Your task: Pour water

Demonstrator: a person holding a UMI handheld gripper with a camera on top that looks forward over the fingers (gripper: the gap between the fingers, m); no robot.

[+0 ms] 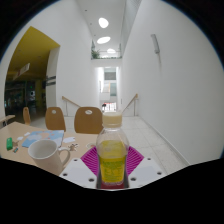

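A clear plastic bottle (112, 160) with a white cap holds yellow liquid. It stands upright between my two fingers. My gripper (112, 150) is shut on the bottle, with the magenta pads (91, 158) pressed against both of its sides. A white mug (45, 155) with its handle turned toward the bottle stands on the white table (155, 140), just left of the fingers. I cannot see inside the mug.
Two wooden chairs (88, 120) stand at the table's far side. A small green object (10, 143) and a blue item (35, 138) lie on the table left of and beyond the mug. A white wall runs along the right.
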